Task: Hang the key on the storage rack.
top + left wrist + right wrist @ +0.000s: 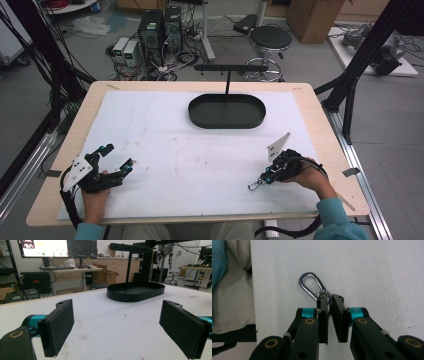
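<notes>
A silver carabiner clip (255, 185) lies on the white board (180, 165) near the front right. My right gripper (262, 179) is shut on its ring end. In the right gripper view the pads pinch the small ring at the base of the carabiner clip (308, 285), and its loop sticks out past my right gripper (329, 299) toward the board's edge. My left gripper (119, 156) rests at the front left, open, with nothing between its fingers. In the left gripper view, my left gripper (118, 305) points at the black oval tray (130, 297).
The black oval tray (227, 124) sits at the back middle of the board, with a black hook stand (227, 67) rising behind it. The wooden table edge (330, 145) frames the board. A stool (270, 37) and computers stand on the floor beyond.
</notes>
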{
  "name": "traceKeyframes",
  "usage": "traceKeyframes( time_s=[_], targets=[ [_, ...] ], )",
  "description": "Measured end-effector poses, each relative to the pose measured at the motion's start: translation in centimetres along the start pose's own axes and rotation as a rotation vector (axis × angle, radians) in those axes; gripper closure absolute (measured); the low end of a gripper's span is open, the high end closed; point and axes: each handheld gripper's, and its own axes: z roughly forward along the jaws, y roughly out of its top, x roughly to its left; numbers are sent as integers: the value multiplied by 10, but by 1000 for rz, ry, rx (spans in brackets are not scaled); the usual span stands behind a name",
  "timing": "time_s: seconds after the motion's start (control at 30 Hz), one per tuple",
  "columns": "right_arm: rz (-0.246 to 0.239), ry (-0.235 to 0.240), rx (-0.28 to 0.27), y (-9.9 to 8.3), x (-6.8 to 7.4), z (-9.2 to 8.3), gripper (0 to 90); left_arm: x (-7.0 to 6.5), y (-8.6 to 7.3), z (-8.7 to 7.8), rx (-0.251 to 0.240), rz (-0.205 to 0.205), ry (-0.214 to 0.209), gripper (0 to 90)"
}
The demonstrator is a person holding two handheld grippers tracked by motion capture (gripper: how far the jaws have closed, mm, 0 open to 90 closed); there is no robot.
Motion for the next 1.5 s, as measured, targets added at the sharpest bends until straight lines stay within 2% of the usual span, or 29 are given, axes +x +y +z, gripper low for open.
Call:
traceKeyframes(
  time_s=[0.37, 0.6, 0.87, 1.0, 1.13, 1.27, 1.5],
  targets=[
    [12, 13, -2, -3, 0, -3, 859, 0, 0, 0, 0, 0, -1, 128],
    [3, 8, 4, -3, 2, -3, 883, 0, 0, 0, 0, 1, 0, 128],
    [74, -4, -10, -3, 2, -4, 891, 0, 0, 0, 0, 0, 0, 128],
    [83, -28, -55, -1, 4, -8, 892, 0, 0, 0, 1, -1, -1, 128],
    [112, -27, -114, -1, 3, -14, 891, 0, 0, 0, 1, -1, -1, 128],
    [147, -44, -206, 0, 1, -23, 891, 0, 0, 0, 0, 1, 0, 128],
    [163, -132, -374, 13, -2, -48, 891, 0, 0, 0, 0, 0, 0, 128]
  ],
)
